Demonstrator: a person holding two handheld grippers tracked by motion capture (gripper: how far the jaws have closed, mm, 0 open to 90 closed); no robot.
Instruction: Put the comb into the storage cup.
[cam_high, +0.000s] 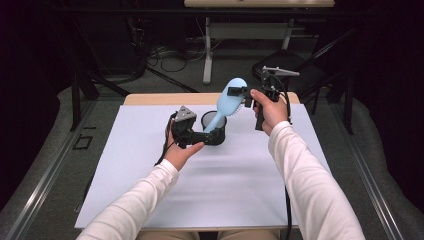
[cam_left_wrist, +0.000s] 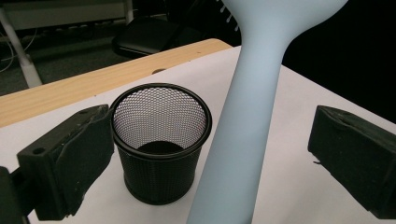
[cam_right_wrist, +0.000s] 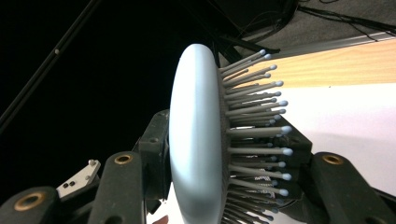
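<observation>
The right gripper (cam_high: 243, 93), raised above the table's far edge, is clamped on the head of a pale blue plastic hairbrush (cam_high: 226, 102), which slants down toward a black wire-mesh cup (cam_left_wrist: 159, 140). The left gripper (cam_high: 207, 135), held low, has its jaws spread wide beside the cup. The cup looks empty in the left gripper view, with the handle seemingly just outside its rim.

A pale blue hairbrush handle (cam_left_wrist: 243, 140) is rising between the spread fingers (cam_left_wrist: 70, 163). A black mesh cup (cam_left_wrist: 159, 144) is standing on the bench (cam_left_wrist: 289, 177) beside it.

A pale blue hairbrush (cam_high: 226, 102) with grey bristles, a black mesh cup (cam_left_wrist: 159, 140), a white table cover (cam_high: 220, 185).
</observation>
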